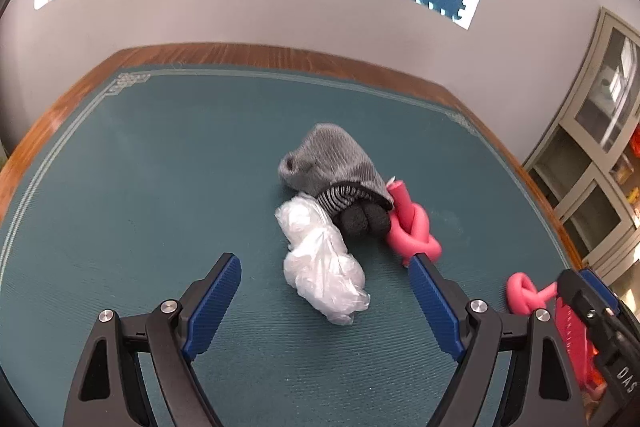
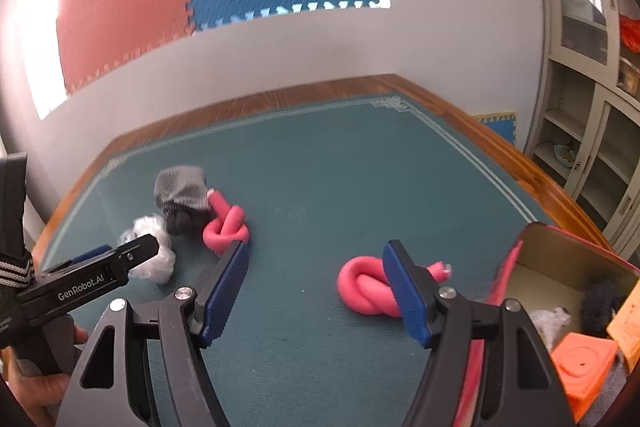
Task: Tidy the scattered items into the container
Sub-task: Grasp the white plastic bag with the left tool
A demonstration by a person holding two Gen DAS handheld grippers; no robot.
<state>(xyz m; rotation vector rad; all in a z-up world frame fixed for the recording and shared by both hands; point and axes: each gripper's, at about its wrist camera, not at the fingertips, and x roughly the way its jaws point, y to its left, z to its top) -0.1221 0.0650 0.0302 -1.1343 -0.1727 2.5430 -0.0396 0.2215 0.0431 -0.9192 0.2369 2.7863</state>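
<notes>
"GenRobot.AI" marks the left claw (image 2: pixel 132 259); both it and the right claw (image 2: pixel 316 255) tilt downward over the bench (image 2: pixel 320 167), released, empty.

"genrobot.ai" stands in white letters along the black body of the left tool (image 2: pixel 132 259), seen from the right wrist. in the left wrist view, "das" shows on the right tool (image 1: pixel 588 291); the rest is cut off.

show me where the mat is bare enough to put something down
Bare: the green mat left of the plastic bag, and the far stretch up to the wooden edge. Crowded: bag, grey knit bundle and pink knot touch in a cluster; a second pink knot lies beside the box.
</notes>
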